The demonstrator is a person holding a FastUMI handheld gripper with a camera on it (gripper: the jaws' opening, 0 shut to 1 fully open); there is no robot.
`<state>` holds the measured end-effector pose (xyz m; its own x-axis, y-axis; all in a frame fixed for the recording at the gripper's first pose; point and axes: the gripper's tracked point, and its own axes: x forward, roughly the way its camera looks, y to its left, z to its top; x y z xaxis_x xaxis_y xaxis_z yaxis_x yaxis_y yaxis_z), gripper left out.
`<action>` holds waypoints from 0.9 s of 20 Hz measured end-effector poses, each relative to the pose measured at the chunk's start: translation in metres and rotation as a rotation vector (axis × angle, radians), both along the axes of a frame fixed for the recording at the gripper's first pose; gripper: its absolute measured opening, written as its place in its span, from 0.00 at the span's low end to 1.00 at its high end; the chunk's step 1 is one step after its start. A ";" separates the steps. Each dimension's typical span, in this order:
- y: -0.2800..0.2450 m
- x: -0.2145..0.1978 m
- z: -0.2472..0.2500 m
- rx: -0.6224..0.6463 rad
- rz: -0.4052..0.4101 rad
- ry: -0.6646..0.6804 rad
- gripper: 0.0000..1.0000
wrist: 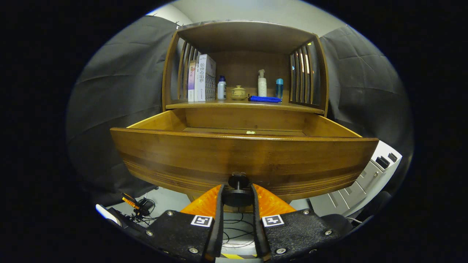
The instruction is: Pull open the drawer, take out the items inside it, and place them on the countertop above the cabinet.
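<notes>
The gripper (237, 195) has its two fingers squeezed in on the small round knob (238, 181) at the front of the drawer (241, 155). The fingers are only a little way apart, with the knob pinched between them. Holding the knob this way lets the person pull the whole drawer out, and it is already pulled far out toward the gripper.

The drawer is made of smooth brown wood with darker stripes running along its curved front. The knob is dark and looks like a little mushroom on a short stem. Over the top edge, the far part of the drawer's floor looks flat and bare, apart from a tiny pale speck (250, 132) too small to make out. The near part of the floor is hidden behind the tall front, so what lies there cannot be told.

Above the drawer is the tabletop (245, 105), a wooden shelf with slatted sides and a roof over it. On it stand some books (202, 77) at the left, then a white bottle (221, 88), a small round pot with a lid (238, 92), a flat blue cloth (264, 99), a tall pump bottle (261, 83) and a blue bottle (279, 88). That is where the drawer's things should go.

Below, some wires (140, 212) lie on the floor at the left.
</notes>
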<state>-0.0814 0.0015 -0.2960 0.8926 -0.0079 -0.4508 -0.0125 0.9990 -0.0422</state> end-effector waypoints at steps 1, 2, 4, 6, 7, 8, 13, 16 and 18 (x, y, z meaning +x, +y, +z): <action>0.000 0.000 -0.001 0.002 0.006 0.001 0.37; 0.001 0.000 -0.001 0.018 0.007 0.006 0.40; 0.003 -0.003 0.008 0.052 0.028 -0.010 0.46; 0.005 -0.001 0.030 0.109 0.037 -0.071 0.61; 0.009 -0.004 0.039 0.150 0.047 -0.087 0.72; 0.015 -0.006 0.051 0.183 0.072 -0.097 0.84; 0.006 0.003 0.110 0.144 0.094 -0.189 0.95; 0.001 0.019 0.129 0.130 0.080 -0.202 0.95; -0.001 0.034 0.128 0.130 0.054 -0.168 0.95</action>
